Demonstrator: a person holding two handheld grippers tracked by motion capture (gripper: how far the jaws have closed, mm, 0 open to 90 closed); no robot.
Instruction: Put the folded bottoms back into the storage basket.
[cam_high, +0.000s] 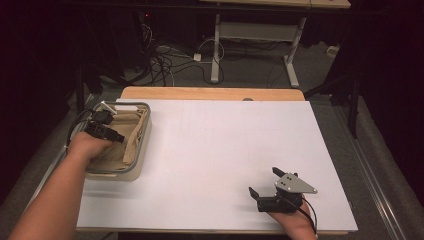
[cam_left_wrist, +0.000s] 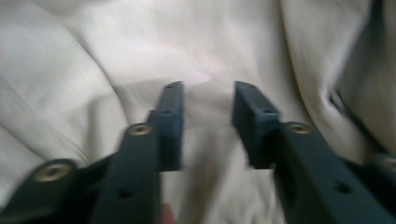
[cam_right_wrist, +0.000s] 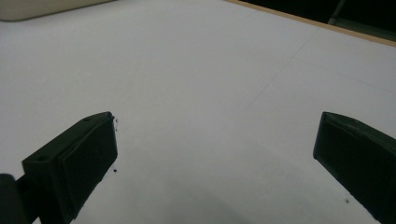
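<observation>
A white sheet (cam_high: 215, 165) covers the table, dark floor and cables beyond. My left gripper (cam_left_wrist: 208, 100) hangs inside the basket (cam_high: 142, 145) at the far left, jaws parted narrowly with nothing between them, just above the beige cloth (cam_left_wrist: 93, 60) bunched there. To regrip well, I judge I should bite a raised fold, not flat fabric. My right gripper (cam_high: 264, 182) rests near right, jaws wide and empty. The basket's rim crowds my wrist.

Black two-jaw tongs (cam_high: 266, 181) with brass screws, a grey three-cornered plate and trailing black cable.
</observation>
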